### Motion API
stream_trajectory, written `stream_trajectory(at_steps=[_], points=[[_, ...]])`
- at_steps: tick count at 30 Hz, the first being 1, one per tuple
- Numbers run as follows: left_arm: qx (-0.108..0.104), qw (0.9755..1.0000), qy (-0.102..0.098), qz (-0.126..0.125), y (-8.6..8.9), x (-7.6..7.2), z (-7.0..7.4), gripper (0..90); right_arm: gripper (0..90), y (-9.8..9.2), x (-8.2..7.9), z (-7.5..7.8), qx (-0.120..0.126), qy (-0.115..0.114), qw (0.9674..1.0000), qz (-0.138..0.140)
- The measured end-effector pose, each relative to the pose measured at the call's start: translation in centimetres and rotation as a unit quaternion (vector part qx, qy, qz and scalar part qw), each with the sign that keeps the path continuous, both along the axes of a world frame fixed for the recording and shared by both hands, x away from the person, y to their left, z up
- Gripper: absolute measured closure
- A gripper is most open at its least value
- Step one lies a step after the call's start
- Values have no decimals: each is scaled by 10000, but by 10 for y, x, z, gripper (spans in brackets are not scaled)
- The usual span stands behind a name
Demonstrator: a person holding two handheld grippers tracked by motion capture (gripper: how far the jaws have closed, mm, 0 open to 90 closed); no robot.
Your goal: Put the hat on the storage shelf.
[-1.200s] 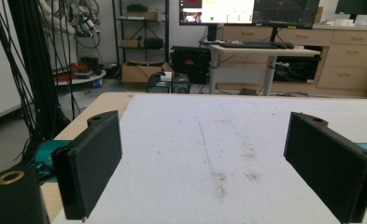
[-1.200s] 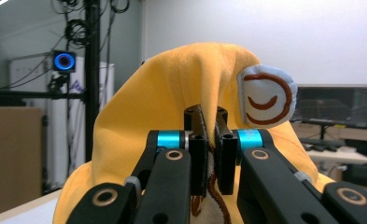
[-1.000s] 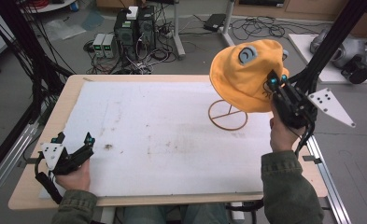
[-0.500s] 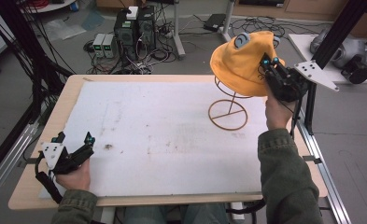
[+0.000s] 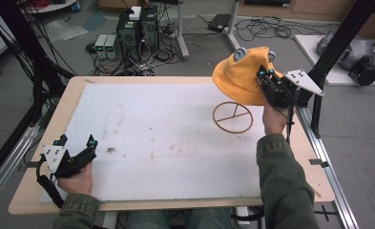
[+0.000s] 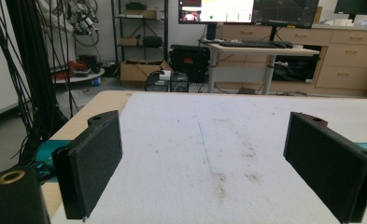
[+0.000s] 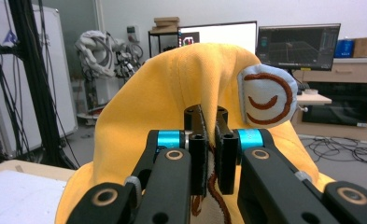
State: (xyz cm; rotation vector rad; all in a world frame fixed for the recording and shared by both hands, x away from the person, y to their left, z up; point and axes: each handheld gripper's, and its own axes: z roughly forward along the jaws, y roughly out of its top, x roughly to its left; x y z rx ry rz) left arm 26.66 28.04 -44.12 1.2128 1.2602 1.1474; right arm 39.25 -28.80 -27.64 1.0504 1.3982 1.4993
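Yellow fabric, one hat [image 5: 242,76], hangs in the air over the far right part of the table [image 5: 80,100], pinched at its brim by the right gripper [image 5: 265,76]. In the right gripper view the two black jaws are pressed together on a fold of the cloth [image 7: 172,93], and the hat drapes down on both sides of them. Two pale blue round patches sit on the hat: one [image 7: 266,95] near the jaws bears brown stitched curves like a smile, the other [image 5: 240,54] shows at the crown in the high view. No readable writing or brand appears on either patch.

One wire stand [image 5: 233,117], with a round ring base, rests on the white mat [image 5: 166,138] just below the hat; the hat is lifted off it and apart from it.

The left gripper [image 5: 75,142] rests at the near left corner of the mat, held in the left hand [image 5: 78,176]. In the left gripper view its two jaws stand spread wide with nothing between them but the stained white mat
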Motion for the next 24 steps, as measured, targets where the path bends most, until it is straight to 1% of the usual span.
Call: stream_trajectory(at_steps=[4,7,10,11,14,16,18,19,20,21,22,23,24], points=[[36,10000,-4,0,0,0,0,119,877,0,3,-4,-18,80,10000,-34],[28,10000,1,10,0,0,0,119,876,-1,3,-4,-20,49,10000,-49],[16,10000,-13,16,0,0,0,119,876,-2,3,-4,-2,74,10000,-50],[4,10000,-8,15,0,0,0,119,876,-2,5,-5,2,117,9999,-50],[17,10000,-5,19,0,0,0,119,876,-1,5,-5,21,95,9999,-32],[8,10000,-10,21,0,0,0,119,876,0,6,-5,1,74,10000,-23],[10,10000,-11,15,0,0,0,119,872,1,6,-6,-27,107,9999,-10],[18,10000,-14,15,1,0,0,119,750,1,8,-6,-13,106,9999,15],[18,10000,-14,15,1,0,0,119,750,1,8,-6,-13,106,9999,15],[17,10000,-12,18,0,0,0,119,572,0,9,-6,30,73,10000,26],[12,10000,-16,18,0,0,0,119,521,-1,8,-6,53,54,10000,48],[7,10000,-16,19,0,0,0,119,421,-2,8,-5,15,9,10000,30],[7,10000,-16,19,0,0,0,122,421,-2,8,-5,15,9,10000,30]])
